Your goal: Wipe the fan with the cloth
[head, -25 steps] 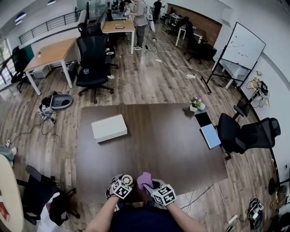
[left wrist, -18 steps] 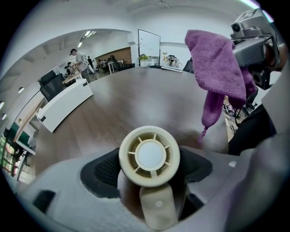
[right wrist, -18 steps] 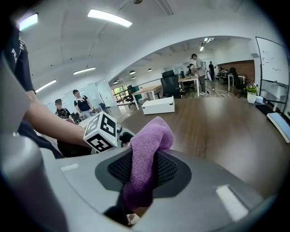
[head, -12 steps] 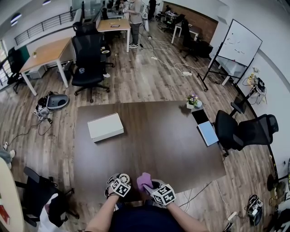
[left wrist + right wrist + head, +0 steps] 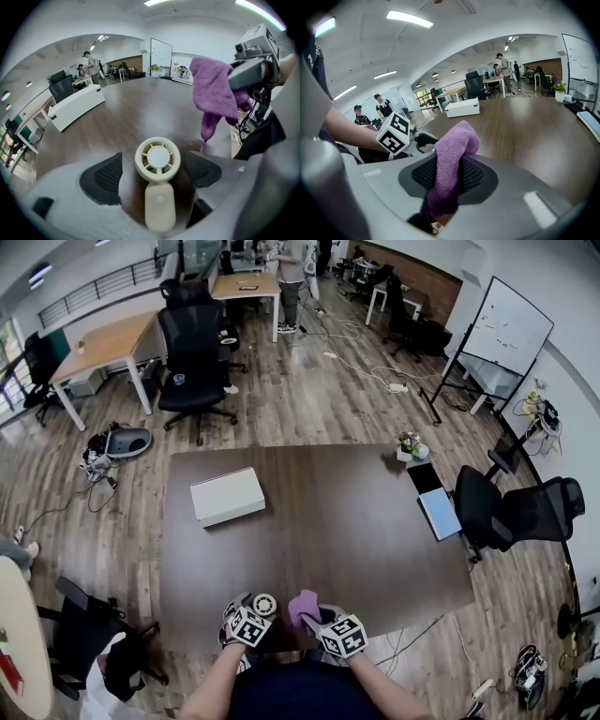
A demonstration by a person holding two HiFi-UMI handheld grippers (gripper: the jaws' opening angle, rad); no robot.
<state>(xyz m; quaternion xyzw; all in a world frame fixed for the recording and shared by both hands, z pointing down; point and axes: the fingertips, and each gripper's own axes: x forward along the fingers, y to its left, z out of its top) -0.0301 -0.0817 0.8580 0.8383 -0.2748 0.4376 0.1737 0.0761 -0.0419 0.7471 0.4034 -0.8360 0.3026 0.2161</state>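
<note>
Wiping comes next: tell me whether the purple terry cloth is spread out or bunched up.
Bunched: the purple terry cloth hangs as a folded wad pinched in the right hand-held gripper.

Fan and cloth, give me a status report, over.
Left hand-held gripper open, jaws just opened wider, fan between them, pads off it. Right hand-held gripper shut on purple cloth, not touching fan. Nothing in the way; white box far up table.

Dark brown worktop (image 5: pixel 347 531) before me, white box (image 5: pixel 227 496) on it. Wood plank floor (image 5: pixel 309 399), black office chairs (image 5: pixel 192 357), whiteboard (image 5: pixel 509 332) right. Ceiling strip lights (image 5: pixel 408 18) on.
</note>
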